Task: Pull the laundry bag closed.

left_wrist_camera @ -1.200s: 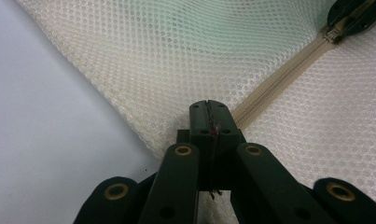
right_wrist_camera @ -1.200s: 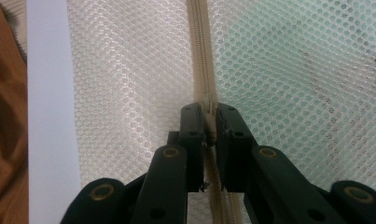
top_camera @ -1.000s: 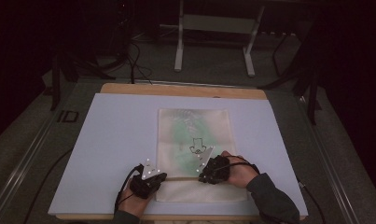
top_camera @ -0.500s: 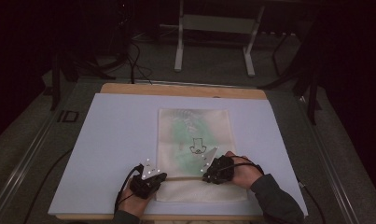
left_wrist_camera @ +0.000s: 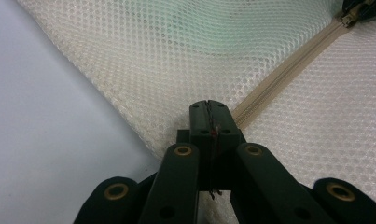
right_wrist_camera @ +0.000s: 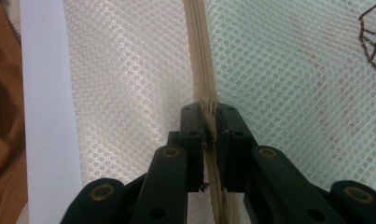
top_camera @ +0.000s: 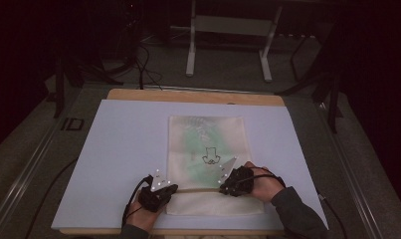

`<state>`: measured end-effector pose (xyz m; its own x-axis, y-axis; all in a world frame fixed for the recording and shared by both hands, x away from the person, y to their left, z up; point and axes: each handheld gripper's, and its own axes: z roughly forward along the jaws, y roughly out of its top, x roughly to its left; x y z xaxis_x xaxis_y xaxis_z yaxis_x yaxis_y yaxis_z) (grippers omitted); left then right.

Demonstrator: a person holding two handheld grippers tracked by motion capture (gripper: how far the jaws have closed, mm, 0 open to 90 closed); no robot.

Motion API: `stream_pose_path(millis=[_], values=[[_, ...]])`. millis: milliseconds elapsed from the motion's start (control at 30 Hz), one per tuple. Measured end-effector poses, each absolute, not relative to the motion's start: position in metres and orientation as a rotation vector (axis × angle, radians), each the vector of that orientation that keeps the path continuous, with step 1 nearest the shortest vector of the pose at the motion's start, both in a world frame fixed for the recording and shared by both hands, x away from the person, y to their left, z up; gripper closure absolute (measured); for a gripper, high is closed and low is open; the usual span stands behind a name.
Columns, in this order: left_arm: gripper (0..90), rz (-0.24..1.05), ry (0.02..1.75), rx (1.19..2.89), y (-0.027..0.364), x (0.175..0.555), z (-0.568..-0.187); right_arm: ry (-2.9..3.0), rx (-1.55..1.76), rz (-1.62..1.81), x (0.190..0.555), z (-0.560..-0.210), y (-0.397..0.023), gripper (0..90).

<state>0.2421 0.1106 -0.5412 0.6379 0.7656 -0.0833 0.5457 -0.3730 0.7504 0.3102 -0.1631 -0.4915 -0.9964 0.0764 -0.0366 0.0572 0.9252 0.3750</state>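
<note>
A mesh bag (top_camera: pixel 208 164) lies flat on the white mat (top_camera: pixel 123 149), its near end between the 2 hands. It is a cream, open-weave laundry-type pouch with something green (top_camera: pixel 198 144) showing through the netting and a small dark outline figure (top_camera: pixel 211 157) printed or stitched on it. A beige zipper (left_wrist_camera: pixel 279 79) runs across the bag near its close edge.

The left gripper (left_wrist_camera: pixel 209 108) has its jaws pressed together at the zipper's end, just where the tape meets the bag's corner; they look clamped on the fabric or tape there, with no gap between the tips. Ahead of these jaws and up to the right, the zipper leads to its slider (left_wrist_camera: pixel 351 17), where the other gripper sits.

The right gripper (right_wrist_camera: pixel 206 112) straddles the zipper line, jaws nearly closed with a thin slit between them and the slider or pull apparently pinched in that slit. I cannot tell exactly which part they hold.

Judging by the look, the bag is very light, limp and stretchy. The netting will bunch and slide on the smooth mat if pulled with 1 hand alone, so it needs holding at 2 points. The best holds are the stiffer zipper tape end and the metal pull. Mesh can snag on the jaw edges, so a gentle, straight pull along the zipper line seems wisest.
</note>
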Motion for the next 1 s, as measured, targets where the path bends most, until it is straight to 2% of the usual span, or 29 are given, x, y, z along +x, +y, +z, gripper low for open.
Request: stream_pose_path(millis=[1000], values=[[89.2, 0.353, 1.022, 2.073, 0.111, 0.242, -0.541, 3.035, 0.135, 0.585, 0.311, -0.491, -0.180, 82.3]])
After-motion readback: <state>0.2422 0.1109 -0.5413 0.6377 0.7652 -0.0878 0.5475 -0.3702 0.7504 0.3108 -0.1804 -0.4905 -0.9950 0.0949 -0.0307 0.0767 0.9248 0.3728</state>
